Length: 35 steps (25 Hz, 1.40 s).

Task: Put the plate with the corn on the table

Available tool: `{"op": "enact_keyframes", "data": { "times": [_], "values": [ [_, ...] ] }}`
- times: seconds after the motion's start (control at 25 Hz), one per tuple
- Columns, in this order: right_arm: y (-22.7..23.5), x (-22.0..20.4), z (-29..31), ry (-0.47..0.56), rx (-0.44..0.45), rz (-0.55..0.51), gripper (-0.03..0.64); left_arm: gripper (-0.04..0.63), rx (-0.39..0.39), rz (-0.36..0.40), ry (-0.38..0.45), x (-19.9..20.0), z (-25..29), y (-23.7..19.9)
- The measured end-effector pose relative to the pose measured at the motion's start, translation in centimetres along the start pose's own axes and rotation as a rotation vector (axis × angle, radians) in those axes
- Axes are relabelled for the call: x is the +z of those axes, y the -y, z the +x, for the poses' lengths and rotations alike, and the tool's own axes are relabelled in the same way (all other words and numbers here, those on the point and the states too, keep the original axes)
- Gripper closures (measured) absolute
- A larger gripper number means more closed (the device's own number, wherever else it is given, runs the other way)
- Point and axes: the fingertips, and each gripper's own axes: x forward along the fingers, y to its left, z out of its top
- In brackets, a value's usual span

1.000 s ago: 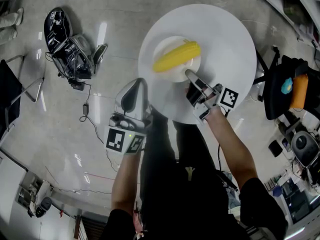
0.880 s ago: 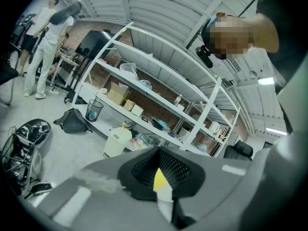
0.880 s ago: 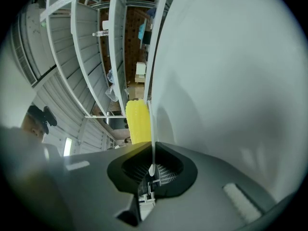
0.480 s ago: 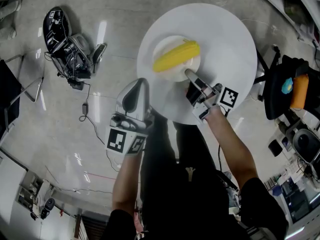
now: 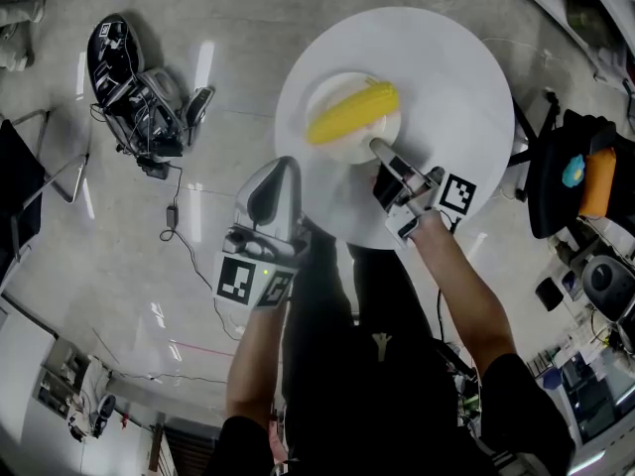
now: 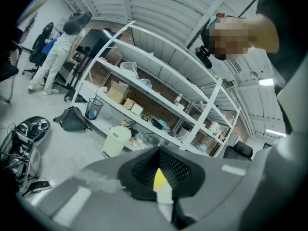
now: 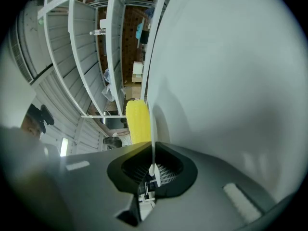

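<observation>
A small white plate [image 5: 342,145] carrying a yellow corn cob [image 5: 353,111] is over the left part of the round white table [image 5: 466,87]. My right gripper [image 5: 378,149] is shut on the plate's near rim. In the right gripper view the thin plate edge [image 7: 152,129] runs straight between the jaws, with the corn cob [image 7: 137,121] beyond it. I cannot tell whether the plate rests on the tabletop. My left gripper [image 5: 278,172] hangs off the table's left edge, over the floor, shut with nothing in it.
On the floor at the left lies black gear with cables [image 5: 134,82]. A dark chair with an orange and blue thing [image 5: 580,177] stands right of the table. Long white shelves [image 6: 144,90], a white bin [image 6: 115,139] and a person in white [image 6: 57,52] are farther off.
</observation>
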Motion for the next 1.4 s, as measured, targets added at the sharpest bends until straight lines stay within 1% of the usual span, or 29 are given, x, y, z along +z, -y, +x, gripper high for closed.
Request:
{"op": "enact_keyframes", "data": {
  "times": [0.36, 0.56, 1.4],
  "values": [
    [0.2, 0.1, -0.1, 0.01, -0.028, -0.001, 0.592, 0.592, 0.001, 0.0, -0.011, -0.5, -0.1, 0.1],
    [0.4, 0.0, -0.1, -0.002, -0.047, -0.011, 0.593, 0.592, 0.013, -0.005, -0.011, -0.8, -0.3, -0.3],
    [1.1, 0.2, -0.2, 0.001, -0.139, -0.005, 0.595, 0.592, 0.004, -0.019, -0.005, -1.0, -0.2, 0.5]
  ]
}}
